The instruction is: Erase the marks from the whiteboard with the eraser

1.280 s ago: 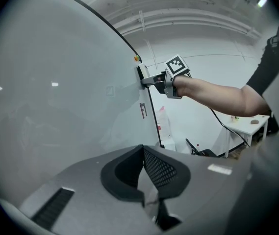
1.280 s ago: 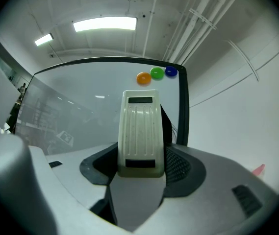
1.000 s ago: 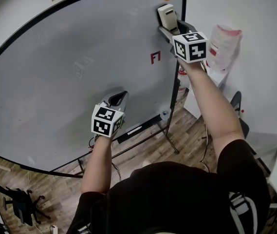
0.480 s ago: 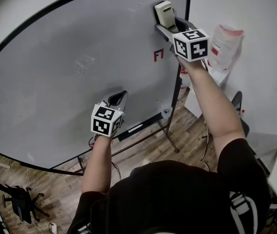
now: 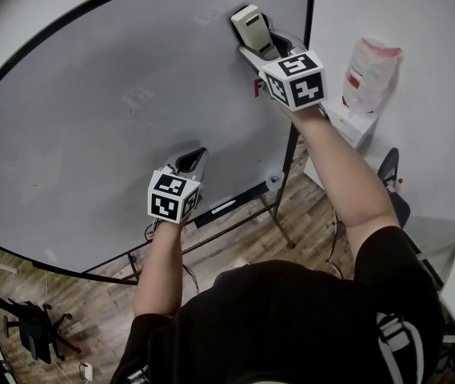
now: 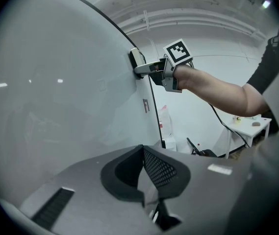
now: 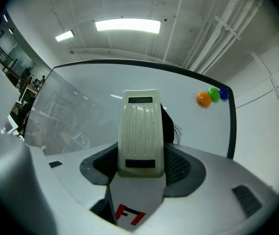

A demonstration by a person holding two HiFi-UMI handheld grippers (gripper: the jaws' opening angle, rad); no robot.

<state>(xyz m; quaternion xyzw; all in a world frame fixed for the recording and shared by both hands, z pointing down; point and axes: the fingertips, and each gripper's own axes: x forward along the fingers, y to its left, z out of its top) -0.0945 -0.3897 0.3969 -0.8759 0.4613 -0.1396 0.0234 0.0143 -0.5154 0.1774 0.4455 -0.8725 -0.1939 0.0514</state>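
A beige eraser (image 5: 251, 29) is pressed flat against the whiteboard (image 5: 115, 110) near its upper right, and my right gripper (image 5: 261, 46) is shut on it. In the right gripper view the eraser (image 7: 140, 131) fills the gap between the jaws, with the red mark (image 7: 129, 214) showing just below it. In the head view the gripper's marker cube hides most of the red mark (image 5: 256, 89). My left gripper (image 5: 195, 160) hangs in front of the board's lower middle, its jaws closed on nothing (image 6: 143, 168). From there I see the eraser (image 6: 137, 62) and the red mark (image 6: 145, 105).
Orange, green and blue magnets (image 7: 210, 96) stick to the board's top right corner. A pen tray (image 5: 231, 206) runs along the board's bottom edge above the stand. A white bag with red print (image 5: 369, 74) sits to the right, and an office chair (image 5: 27, 326) stands at lower left.
My right gripper has slid the eraser leftward along the board, and its cube now covers most of the red mark in the head view. The left gripper has stayed put.
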